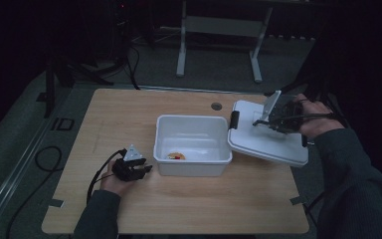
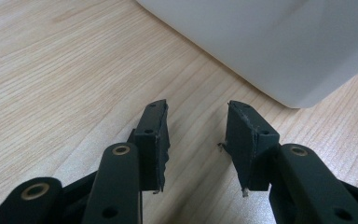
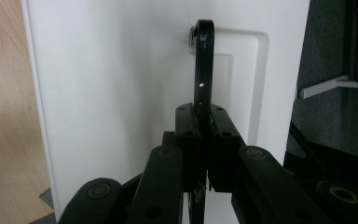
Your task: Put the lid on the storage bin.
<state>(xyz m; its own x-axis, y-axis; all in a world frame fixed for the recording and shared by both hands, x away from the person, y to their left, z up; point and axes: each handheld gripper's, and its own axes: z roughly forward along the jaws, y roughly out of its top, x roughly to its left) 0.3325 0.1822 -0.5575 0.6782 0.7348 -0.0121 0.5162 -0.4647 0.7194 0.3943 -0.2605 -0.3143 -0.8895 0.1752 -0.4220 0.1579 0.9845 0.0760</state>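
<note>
A white plastic bin (image 1: 193, 144) stands open in the middle of the wooden table, with a small yellow and red object (image 1: 176, 156) on its floor. Its white lid (image 1: 266, 134) is to the right, tilted, with one edge against the bin's right rim. My right gripper (image 1: 265, 119) is shut on the lid's black handle (image 3: 203, 70), which stands up between the jaws. My left gripper (image 1: 146, 168) rests open on the table just left of the bin's near left corner (image 2: 298, 88), nothing between its fingers (image 2: 156, 135).
The lid carries a black latch (image 1: 235, 120) at its left edge. A round cable hole (image 1: 216, 106) sits in the table behind the bin. The legs of a white stand (image 1: 181, 50) are on the floor beyond the table. Cables (image 1: 45, 159) lie at left.
</note>
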